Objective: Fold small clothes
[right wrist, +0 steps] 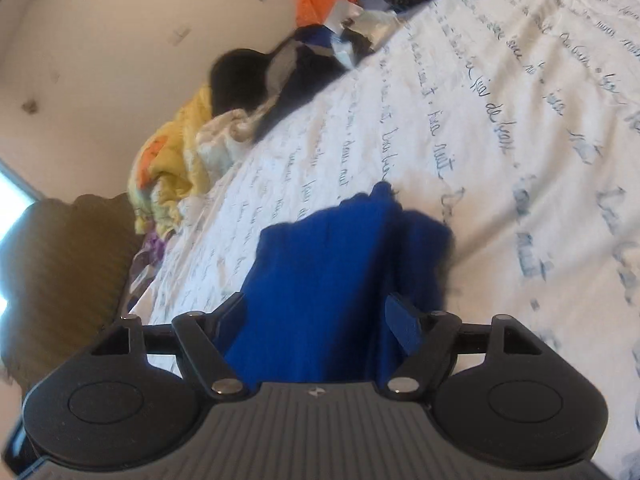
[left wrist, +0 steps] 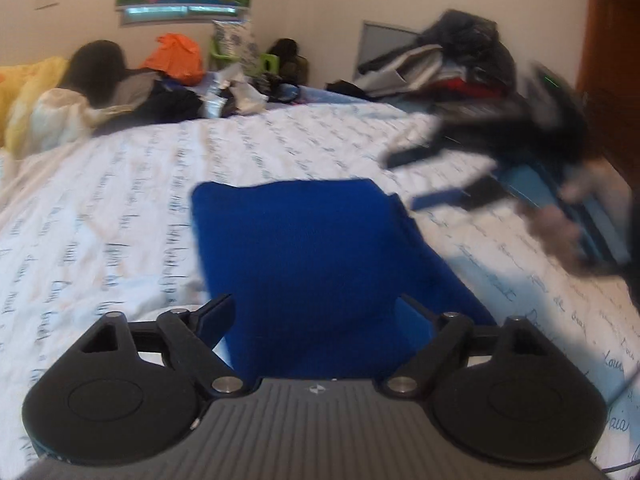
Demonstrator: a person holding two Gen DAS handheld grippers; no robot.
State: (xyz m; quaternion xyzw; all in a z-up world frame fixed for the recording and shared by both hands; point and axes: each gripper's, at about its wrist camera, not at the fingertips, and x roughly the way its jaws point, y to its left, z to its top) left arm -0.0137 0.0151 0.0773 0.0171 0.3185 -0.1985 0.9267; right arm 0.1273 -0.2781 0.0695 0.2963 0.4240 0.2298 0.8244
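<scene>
A royal blue garment (left wrist: 316, 248) lies on the white bed sheet with script print (left wrist: 120, 200). In the left wrist view my left gripper (left wrist: 316, 312) has its jaws wide apart, with the near part of the blue cloth between them. My right gripper (left wrist: 440, 184) shows blurred at the right, above the garment's far right corner. In the right wrist view the blue garment (right wrist: 332, 272) is bunched and fills the gap between the wide-spread fingers of my right gripper (right wrist: 316, 316); whether they pinch it is not clear.
A pile of dark and grey clothes (left wrist: 448, 64) sits at the back right. Black clothes, an orange bag (left wrist: 176, 56) and a yellow blanket (left wrist: 28, 96) lie along the wall. A brown chair back (right wrist: 60, 280) stands beside the bed.
</scene>
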